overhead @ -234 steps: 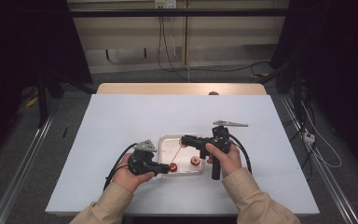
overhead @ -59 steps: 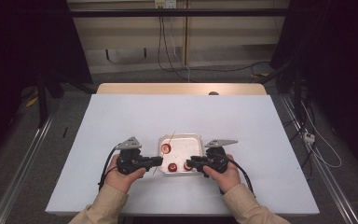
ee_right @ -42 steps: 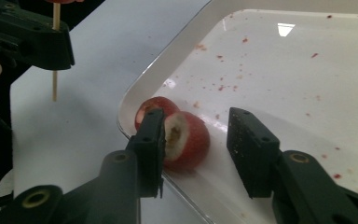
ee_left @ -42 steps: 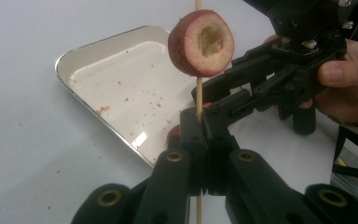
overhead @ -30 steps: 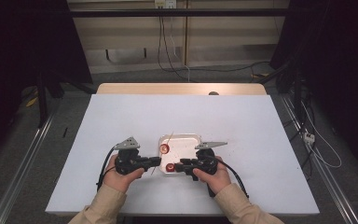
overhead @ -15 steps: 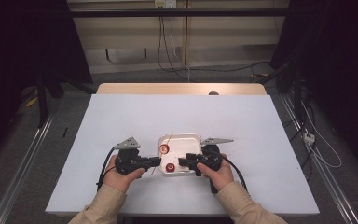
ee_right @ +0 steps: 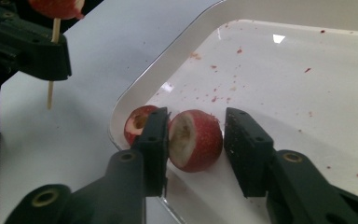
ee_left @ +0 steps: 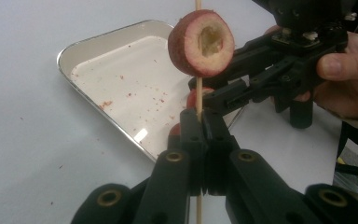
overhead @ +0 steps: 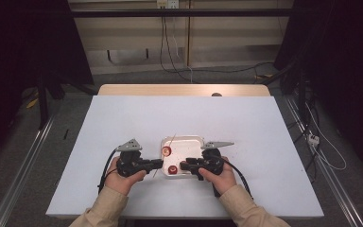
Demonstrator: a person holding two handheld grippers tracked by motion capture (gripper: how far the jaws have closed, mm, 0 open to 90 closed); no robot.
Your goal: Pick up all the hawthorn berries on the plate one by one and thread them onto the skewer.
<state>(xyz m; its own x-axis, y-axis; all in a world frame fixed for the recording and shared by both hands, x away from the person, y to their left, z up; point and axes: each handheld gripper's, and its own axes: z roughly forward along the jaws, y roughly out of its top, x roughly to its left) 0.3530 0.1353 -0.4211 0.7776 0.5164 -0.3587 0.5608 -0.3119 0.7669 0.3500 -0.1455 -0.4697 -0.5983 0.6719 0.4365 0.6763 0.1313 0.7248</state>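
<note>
The left gripper [ee_left: 200, 122] has its jaws pressed together on a thin wooden skewer [ee_left: 198, 100], which stands upright between them and runs on below the jaws as well. Threaded on the skewer just above the jaw tips is a hollowed red fruit piece [ee_left: 201, 43], its cored opening turned toward the camera. Beyond this gripper and to its left lies a shallow white tray [ee_left: 93, 44], its floor speckled with red crumbs, resting on the white table [ee_left: 18, 121]. From the right of the left gripper view the other hand [ee_left: 349, 74] brings in the right gripper [ee_left: 200, 95], whose black jaws reach in close behind the skewer. In the right gripper view those jaws have just been closing but stand apart around a second red fruit piece [ee_right: 196, 140] in the near corner of the tray [ee_right: 135, 88] — the left jaw touches its pale cut face, while a gap shows between the fruit and the right jaw. A third fruit piece [ee_right: 137, 123] lies just behind the left jaw, against the tray's rim. From above, the two grippers face each other across the tray's near edge — left [overhead: 158, 163], right [overhead: 184, 165] — with a piece of red fruit [overhead: 173, 169] between them.
</note>
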